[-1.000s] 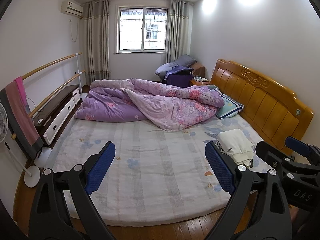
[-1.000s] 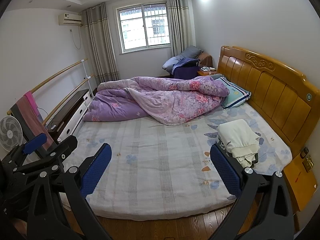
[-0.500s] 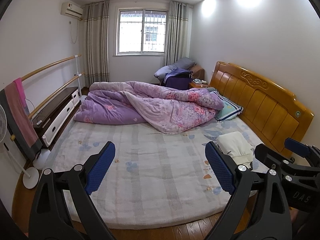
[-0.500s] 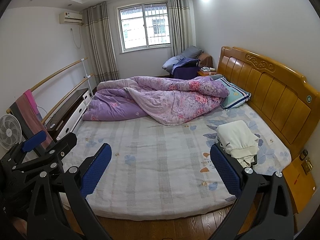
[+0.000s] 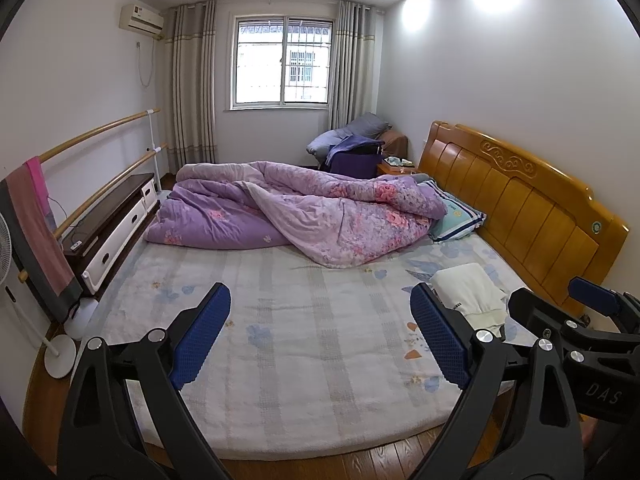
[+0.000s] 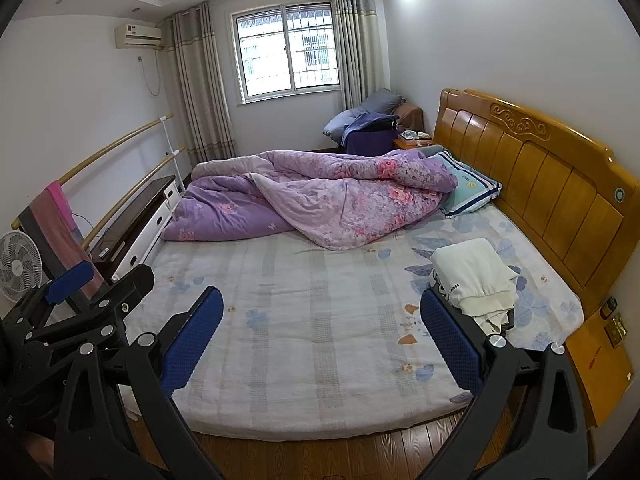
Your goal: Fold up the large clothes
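1. Cream garment [image 6: 472,276]: it lies on the right side of the bed [image 6: 304,320], near the wooden headboard [image 6: 532,184], as a compact, layered bundle with a ribbed cuff or hem hanging out at its near edge. It looks at least partly folded, though loosely; whether it is waiting to be opened out or has just been set down, the pictures cannot settle.
2. Left tool [image 5: 320,340]: blue pads wide apart, holding nothing, hovering above the near edge of the bed.
3. Right tool [image 6: 322,340]: also spread wide and empty, at about the same height, with the bundle just beyond its right pad.
4. Risk, stray layers: the bundle is several layers thick, so a pinch at the loose cuff would probably lift only one layer and drag the rest into a heap.
5. Risk, sheet pick-up: the garment rests directly on the soft floral sheet, and a low pinch could catch sheet and cloth together and pull both.
6. Risk, working room: the rumpled purple quilt [image 6: 320,196] fills the far half of the bed and the pillow [image 6: 468,192] sits beyond the bundle, so a large piece spread out could end up overlapping them or slipping off the near edge.
7. Risk, collision: the two tools are held close side by side, each visible in the other's view, so reaching for the same corner could knock them together
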The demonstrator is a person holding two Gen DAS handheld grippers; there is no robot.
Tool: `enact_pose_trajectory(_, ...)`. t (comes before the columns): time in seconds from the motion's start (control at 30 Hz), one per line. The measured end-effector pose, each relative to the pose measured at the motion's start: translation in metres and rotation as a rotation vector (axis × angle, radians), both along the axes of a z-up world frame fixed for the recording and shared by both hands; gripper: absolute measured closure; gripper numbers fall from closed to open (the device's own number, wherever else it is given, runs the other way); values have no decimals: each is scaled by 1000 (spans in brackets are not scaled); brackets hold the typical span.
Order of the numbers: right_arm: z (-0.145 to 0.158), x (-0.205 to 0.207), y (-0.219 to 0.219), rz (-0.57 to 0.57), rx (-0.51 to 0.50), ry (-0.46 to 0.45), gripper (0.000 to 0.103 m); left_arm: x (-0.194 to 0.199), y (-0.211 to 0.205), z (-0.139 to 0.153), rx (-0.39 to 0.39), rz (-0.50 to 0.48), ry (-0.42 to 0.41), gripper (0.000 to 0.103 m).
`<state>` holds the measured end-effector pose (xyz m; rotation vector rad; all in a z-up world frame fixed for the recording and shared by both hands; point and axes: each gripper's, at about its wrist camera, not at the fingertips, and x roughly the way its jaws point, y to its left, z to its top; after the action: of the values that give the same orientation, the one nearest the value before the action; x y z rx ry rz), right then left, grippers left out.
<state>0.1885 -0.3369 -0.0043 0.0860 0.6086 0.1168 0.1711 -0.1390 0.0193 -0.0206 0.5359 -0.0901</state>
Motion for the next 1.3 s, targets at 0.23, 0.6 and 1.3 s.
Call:
enact_pose_trajectory(0.23, -1, 2, 0, 3, 2, 1, 8, 6, -3, -2, 1, 2, 2, 11)
enact_pose_trajectory(0.6, -2, 4, -1, 3, 1, 3, 8, 10, -6, -7, 3, 10, 5, 11)
enact_pose_trajectory(1.3, -6, 13, -8, 12, 1, 8, 8, 16, -14, -15, 6, 22, 11, 11)
